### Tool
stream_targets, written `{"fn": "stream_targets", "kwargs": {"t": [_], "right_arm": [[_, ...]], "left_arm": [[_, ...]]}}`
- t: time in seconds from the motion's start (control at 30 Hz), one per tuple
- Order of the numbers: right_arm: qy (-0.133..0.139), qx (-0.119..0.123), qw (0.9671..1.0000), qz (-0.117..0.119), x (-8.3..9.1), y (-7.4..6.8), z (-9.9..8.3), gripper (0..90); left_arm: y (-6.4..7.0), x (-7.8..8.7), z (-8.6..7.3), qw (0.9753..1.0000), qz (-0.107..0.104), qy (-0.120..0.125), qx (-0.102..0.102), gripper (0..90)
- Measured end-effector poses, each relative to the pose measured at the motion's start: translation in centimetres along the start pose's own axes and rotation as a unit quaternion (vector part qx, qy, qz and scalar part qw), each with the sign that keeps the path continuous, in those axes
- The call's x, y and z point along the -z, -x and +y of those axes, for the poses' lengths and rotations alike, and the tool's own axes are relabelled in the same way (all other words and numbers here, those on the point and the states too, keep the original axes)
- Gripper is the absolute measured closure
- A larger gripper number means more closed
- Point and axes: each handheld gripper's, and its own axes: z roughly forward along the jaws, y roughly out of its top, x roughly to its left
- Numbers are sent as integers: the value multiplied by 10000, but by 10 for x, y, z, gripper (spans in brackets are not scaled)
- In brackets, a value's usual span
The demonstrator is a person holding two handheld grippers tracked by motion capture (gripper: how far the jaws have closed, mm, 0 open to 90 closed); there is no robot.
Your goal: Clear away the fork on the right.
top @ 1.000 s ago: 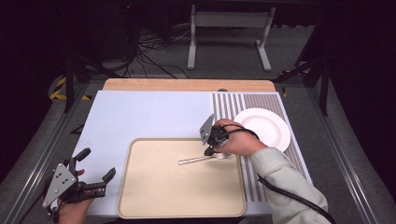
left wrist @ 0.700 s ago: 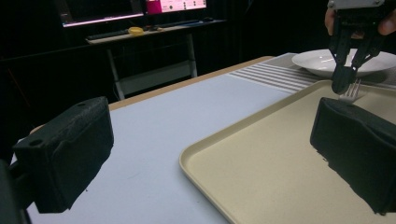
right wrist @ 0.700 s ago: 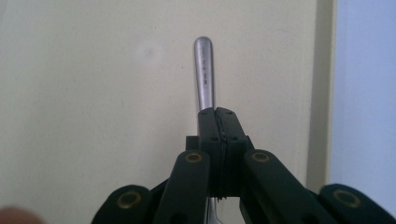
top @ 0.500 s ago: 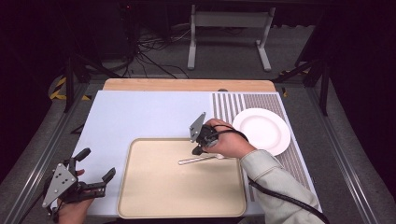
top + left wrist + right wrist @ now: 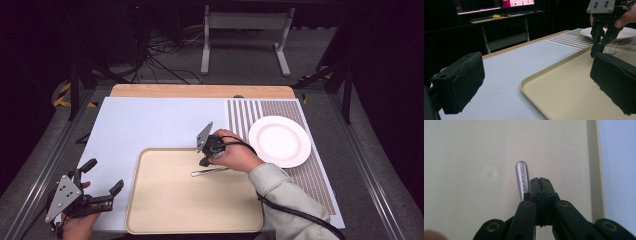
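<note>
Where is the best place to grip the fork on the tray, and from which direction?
Probably the middle of the fork's handle, from straight above with the gripper jaws across its width. It lies flat on the beige tray; the handle is narrow, straight and clear of the rim.

Shiny metal fork [image 5: 210, 171], matt beige plastic tray [image 5: 150, 210], glossy white plate [image 5: 280, 141], rough foam-like pads [image 5: 461, 80].

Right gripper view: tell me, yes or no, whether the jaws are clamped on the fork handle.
No: the right gripper has its jaws pressed together empty, with the fork handle lying beside them on the tray.
</note>
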Motion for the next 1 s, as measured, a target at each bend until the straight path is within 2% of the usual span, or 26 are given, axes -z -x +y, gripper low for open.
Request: {"fn": "stream_targets", "kwargs": {"t": [0.27, 0.5, 0.53, 0.77, 1.0], "right_arm": [[-132, -173, 9998, 0, -13, 1, 1, 900], [-222, -188, 9996, 20, -18, 2, 2, 900], [-267, -257, 9993, 37, -18, 1, 2, 900], [-284, -264, 9991, 140, -20, -2, 1, 900], [-350, -159, 9988, 304, -19, -9, -1, 900]], "left_arm": [[0, 0, 0, 10000, -11, -13, -11, 5], [0, 0, 0, 10000, -12, -18, -20, 5], [0, 0, 0, 10000, -11, -19, -21, 5], [0, 0, 0, 10000, -35, -19, -21, 5], [0, 0, 0, 10000, -18, -7, -20, 5]]}}
